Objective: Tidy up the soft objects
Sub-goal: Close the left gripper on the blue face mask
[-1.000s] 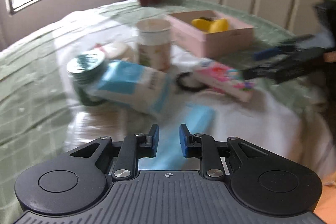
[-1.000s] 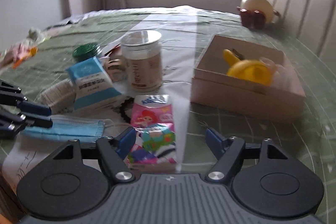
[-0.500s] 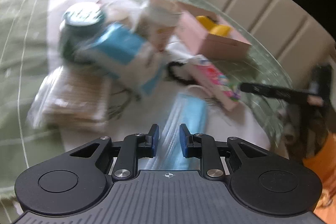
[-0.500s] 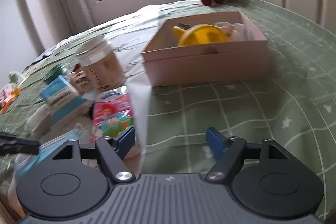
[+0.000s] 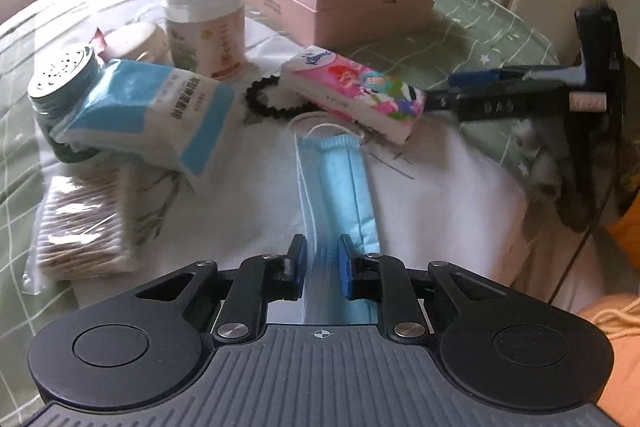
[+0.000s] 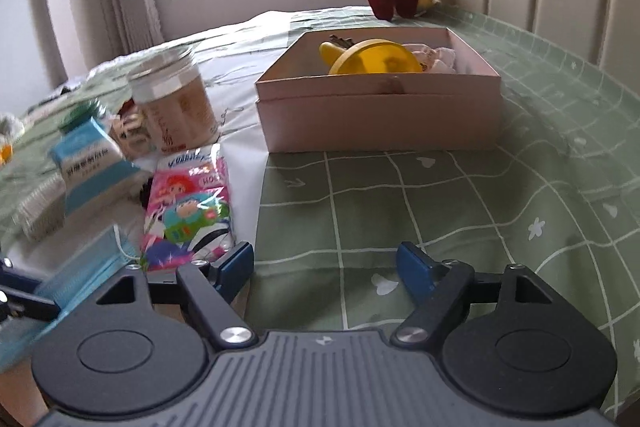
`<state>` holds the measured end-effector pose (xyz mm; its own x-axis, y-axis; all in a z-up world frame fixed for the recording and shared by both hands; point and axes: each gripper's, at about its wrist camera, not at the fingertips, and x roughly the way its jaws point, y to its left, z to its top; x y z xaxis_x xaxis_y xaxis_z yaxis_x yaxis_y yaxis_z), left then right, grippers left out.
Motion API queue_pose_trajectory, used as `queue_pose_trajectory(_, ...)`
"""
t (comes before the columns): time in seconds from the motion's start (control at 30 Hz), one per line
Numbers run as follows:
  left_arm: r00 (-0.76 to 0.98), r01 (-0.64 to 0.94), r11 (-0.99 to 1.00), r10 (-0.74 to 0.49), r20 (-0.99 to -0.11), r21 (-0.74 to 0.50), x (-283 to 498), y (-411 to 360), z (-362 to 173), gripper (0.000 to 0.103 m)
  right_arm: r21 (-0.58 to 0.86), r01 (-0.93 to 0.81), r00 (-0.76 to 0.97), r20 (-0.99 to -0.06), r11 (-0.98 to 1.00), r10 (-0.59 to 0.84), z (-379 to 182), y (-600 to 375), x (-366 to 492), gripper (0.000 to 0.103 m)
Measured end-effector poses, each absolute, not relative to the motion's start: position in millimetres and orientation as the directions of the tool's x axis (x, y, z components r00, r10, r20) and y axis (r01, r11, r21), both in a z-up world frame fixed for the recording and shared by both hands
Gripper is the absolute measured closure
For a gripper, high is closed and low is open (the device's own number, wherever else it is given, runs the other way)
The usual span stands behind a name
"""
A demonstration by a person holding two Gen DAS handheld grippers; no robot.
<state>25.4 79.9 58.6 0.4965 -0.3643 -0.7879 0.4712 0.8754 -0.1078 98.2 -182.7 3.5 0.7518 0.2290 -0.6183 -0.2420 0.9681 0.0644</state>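
Low, left gripper (image 5: 321,259) straddles mask (image 5: 336,183); right gripper (image 6: 325,265) gapes.

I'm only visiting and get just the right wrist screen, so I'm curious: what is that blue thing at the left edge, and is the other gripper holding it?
Observer: It's a blue face mask. The left gripper has a finger on each side of its near end, but I cannot tell whether it is pinching it.
Visitor: And the dark bit behind the pink tissue pack?
Observer: A black hair tie, lying flat against the pink tissue pack, in front of the white jar.
Visitor: The blurry bundle far left?
Observer: A clear bag of cotton swabs, lying flat next to the blue-and-white packet.
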Motion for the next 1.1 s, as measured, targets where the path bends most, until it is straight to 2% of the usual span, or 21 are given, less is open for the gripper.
queue_pose_trajectory(0.17,0.536,0.437,0.897,-0.319,-0.782,-0.066,28,81,65,0.080,0.052,-0.248,0.760,-0.609,0.967,0.228,0,-179,97,0.016)
queue_pose_trajectory(0.33,0.575,0.406,0.914,-0.273,-0.771,-0.020,30,82,74,0.080,0.050,-0.252,0.763,-0.604,0.966,0.231,-1,-180,96,0.016)
queue_pose_trajectory(0.5,0.596,0.425,0.905,-0.289,-0.749,-0.011,25,76,89,0.080,0.044,-0.251,0.767,-0.600,0.967,0.226,-2,-179,95,0.016)
queue_pose_trajectory(0.63,0.582,0.472,0.881,-0.348,-0.735,-0.043,16,64,95,0.080,0.041,-0.251,0.769,-0.598,0.967,0.225,-2,-179,95,0.016)
queue_pose_trajectory(0.83,0.523,0.496,0.868,-0.300,-0.798,-0.001,15,41,65,0.080,0.039,-0.253,0.772,-0.594,0.967,0.226,-2,-180,94,0.015)
queue_pose_trajectory(0.97,0.531,0.462,0.887,-0.296,-0.794,-0.021,18,41,56,0.080,0.038,-0.254,0.774,-0.591,0.966,0.227,-3,-180,93,0.015)
queue_pose_trajectory(1.03,0.516,0.455,0.888,-0.329,-0.791,-0.073,20,42,55,0.071,0.037,-0.255,0.774,-0.592,0.966,0.227,-3,-180,93,0.014)
queue_pose_trajectory(1.07,0.507,0.455,0.885,-0.349,-0.789,-0.100,20,43,55,0.061,0.036,-0.256,0.774,-0.591,0.966,0.227,-3,-179,93,0.014)
queue_pose_trajectory(1.1,0.494,0.457,0.879,-0.377,-0.784,-0.135,21,45,54,0.056,0.035,-0.257,0.774,-0.591,0.966,0.227,-3,-180,92,0.014)
